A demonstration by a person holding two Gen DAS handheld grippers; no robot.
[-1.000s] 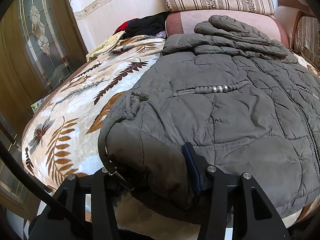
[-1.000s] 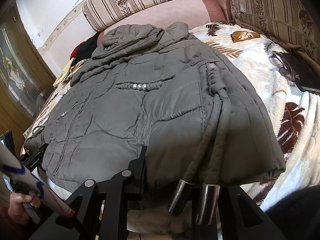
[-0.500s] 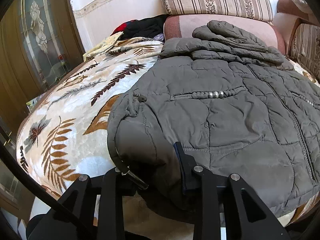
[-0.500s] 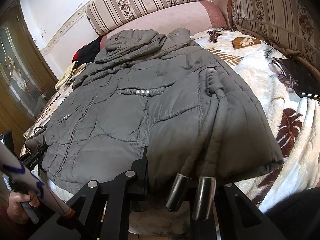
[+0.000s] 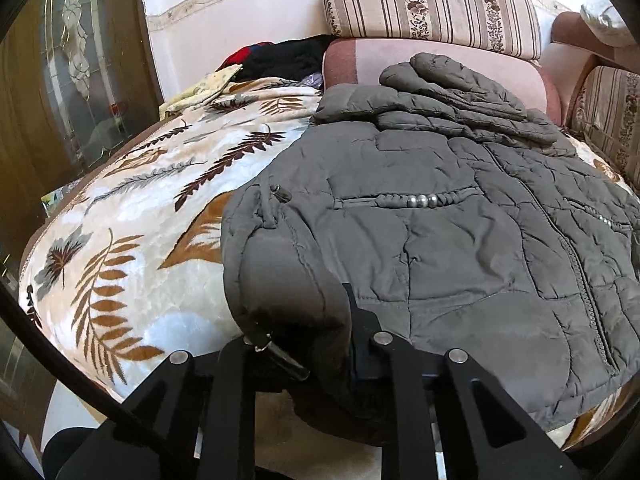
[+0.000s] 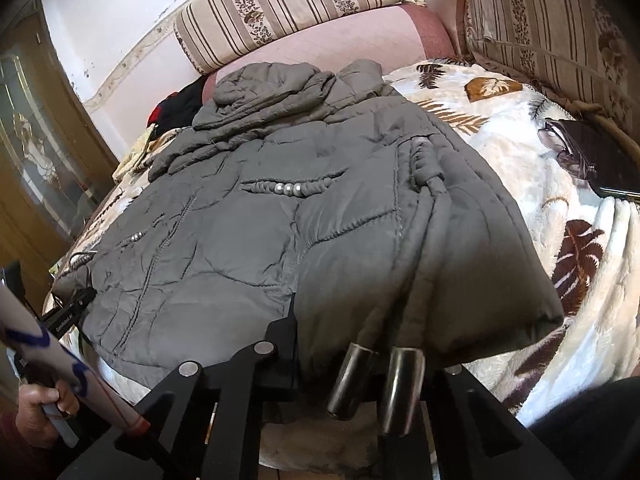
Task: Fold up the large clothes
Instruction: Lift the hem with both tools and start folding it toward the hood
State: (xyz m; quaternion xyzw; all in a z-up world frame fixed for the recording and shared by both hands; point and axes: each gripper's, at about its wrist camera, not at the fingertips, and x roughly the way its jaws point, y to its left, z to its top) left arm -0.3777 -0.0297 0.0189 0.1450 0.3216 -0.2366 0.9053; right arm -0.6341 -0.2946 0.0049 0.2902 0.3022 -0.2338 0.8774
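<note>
We are holding the grey padded jacket (image 5: pixel 460 240), which is lying spread on the leaf-patterned blanket (image 5: pixel 132 216) of the sofa, its hood at the far end and its hem at the near edge. On the left, our left gripper (image 5: pixel 304 344) has just been closing and is now pinching the near left corner of the hem, where a metal cord tip (image 5: pixel 280 356) is hanging beside the fingers. We think the thick filling could be slipping out of this pinch if we are lifting too fast. On the right, our right gripper (image 6: pixel 360 344) has been closing too and is pinching the near right corner; two metal-capped drawcords (image 6: pixel 376 388) are dangling over it and could be catching in the fold. Further right, the glasses (image 6: pixel 564 148) and a dark phone (image 6: pixel 604 160) are lying near the jacket, and a swinging hem might be knocking them.
</note>
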